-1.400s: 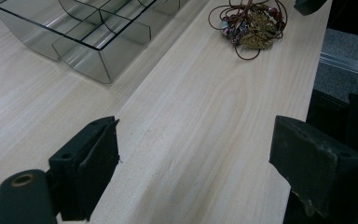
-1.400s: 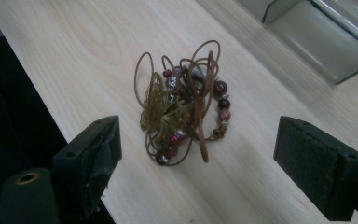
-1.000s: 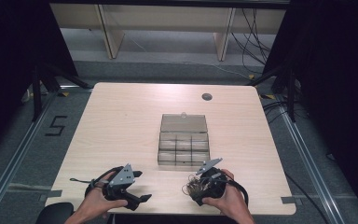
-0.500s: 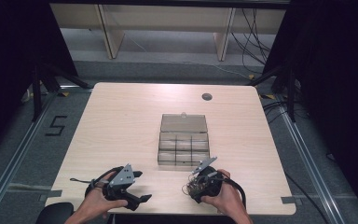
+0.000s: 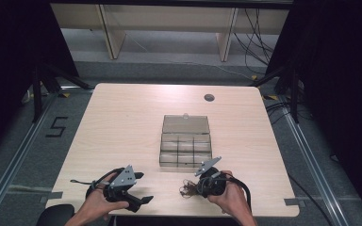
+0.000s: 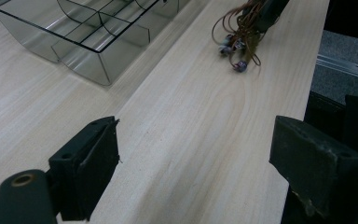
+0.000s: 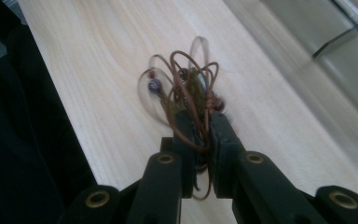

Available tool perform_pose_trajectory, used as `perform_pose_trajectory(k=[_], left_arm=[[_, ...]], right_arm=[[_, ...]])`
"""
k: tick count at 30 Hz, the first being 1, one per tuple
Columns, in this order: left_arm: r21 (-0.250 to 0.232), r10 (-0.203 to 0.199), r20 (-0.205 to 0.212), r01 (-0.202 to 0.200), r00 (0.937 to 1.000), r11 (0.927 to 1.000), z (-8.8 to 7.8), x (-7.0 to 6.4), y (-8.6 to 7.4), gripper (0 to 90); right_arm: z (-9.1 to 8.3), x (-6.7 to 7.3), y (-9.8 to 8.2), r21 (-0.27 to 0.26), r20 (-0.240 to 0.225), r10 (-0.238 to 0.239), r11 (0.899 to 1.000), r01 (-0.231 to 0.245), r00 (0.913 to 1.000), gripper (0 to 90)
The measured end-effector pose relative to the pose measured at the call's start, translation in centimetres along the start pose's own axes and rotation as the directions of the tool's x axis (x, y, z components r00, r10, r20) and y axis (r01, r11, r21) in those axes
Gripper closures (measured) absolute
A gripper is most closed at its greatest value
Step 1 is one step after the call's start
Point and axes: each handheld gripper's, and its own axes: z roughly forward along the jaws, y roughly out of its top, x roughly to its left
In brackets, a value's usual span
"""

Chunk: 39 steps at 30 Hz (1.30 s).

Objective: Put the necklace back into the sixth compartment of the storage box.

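Right gripper (image 7: 199, 122) jaws clamped on a tangle of brown beaded cord (image 7: 182, 86), held low over the table (image 5: 122, 122) near its front edge, just in front of the clear compartment box (image 5: 185, 146). Left gripper (image 6: 193, 158) jaws wide apart, holding nothing, front-left.

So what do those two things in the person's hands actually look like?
Each is a black hand-held tool, left and right, ending in two chunky black jaws with brass-coloured pivot pins. A grey three-cornered plate sits on top of each, and a black cable trails off behind. No sleeves show on the forearms.
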Motion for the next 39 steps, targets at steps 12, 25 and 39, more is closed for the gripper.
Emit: perform_pose_trajectory(k=[12,25,39], left_arm=[[-0.002,0.001,0.0,-0.001,1.0,1.0,0.0,0.0,0.0,15.1],[-0.004,0.005,0.005,-0.005,1.0,1.0,0.0,0.1,0.0,15.1],[0.01,0.022,-0.002,-0.022,0.9998,0.9997,-0.1,0.3,0.0,15.1]], right_arm=[[-1.8,0.5,1.7,0.006,0.019,-0.09,0.996,0.09,0.9957,83.8],[-5.9,0.0,4.5,-0.021,0.077,-0.141,0.989,0.143,0.987,83.9],[-9.9,-1.3,8.2,-0.008,0.103,-0.151,0.988,0.153,0.9831,83.8]])
